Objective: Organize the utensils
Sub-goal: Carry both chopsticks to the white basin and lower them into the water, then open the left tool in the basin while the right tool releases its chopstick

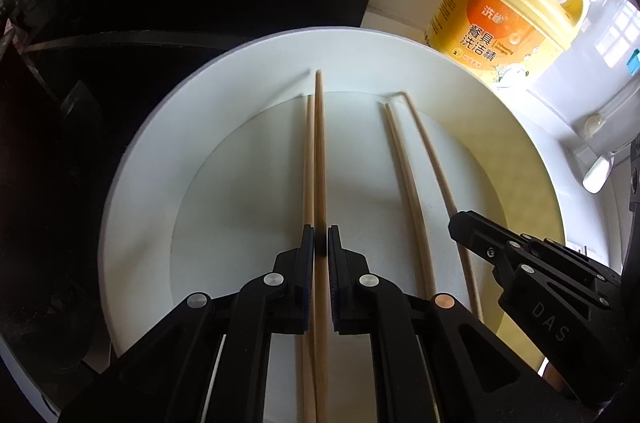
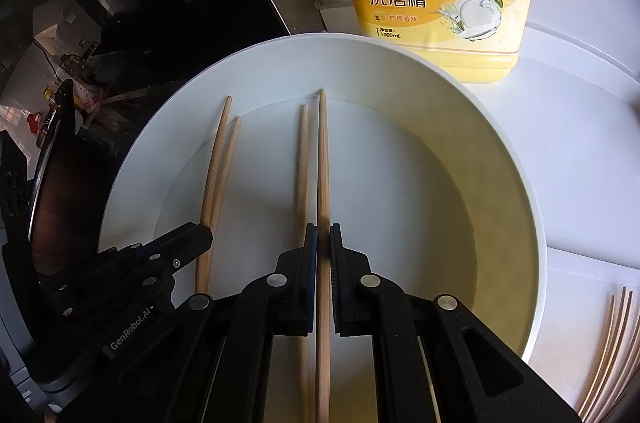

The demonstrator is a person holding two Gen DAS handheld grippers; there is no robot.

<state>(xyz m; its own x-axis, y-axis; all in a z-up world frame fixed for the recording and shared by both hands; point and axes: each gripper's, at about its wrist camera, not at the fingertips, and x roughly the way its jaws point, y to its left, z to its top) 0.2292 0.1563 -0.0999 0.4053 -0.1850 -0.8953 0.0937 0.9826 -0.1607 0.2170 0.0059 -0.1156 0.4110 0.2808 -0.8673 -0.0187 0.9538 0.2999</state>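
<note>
Each black two-finger gripper, left [image 1: 320, 243] and right [image 2: 323, 243], has its jaws clamped on one slim wooden chopstick [image 1: 320, 159] over the round white plate [image 1: 140, 151]; two chopsticks lie below, so sorting seems barely begun.

Both grippers are built from matte black plastic links with angular, faceted outlines. On the left gripper [image 1: 320, 243], the linkage arms are joined by round silver pivot caps, while one cap on its right side is copper-toned. Dark blue ribbed pads [image 1: 307, 271] are fitted to the inner faces of its fingers. The right gripper [image 2: 323, 243] is made the same way, with four silver pivot caps and toothed pads [image 2: 334, 283]. Triangular cut-outs are seen in the outer arms. Small silver screws are set along each finger housing. "DAS" is embossed on the right gripper's side, and "GenRobot.AI" is printed in white on the left gripper's.
</note>
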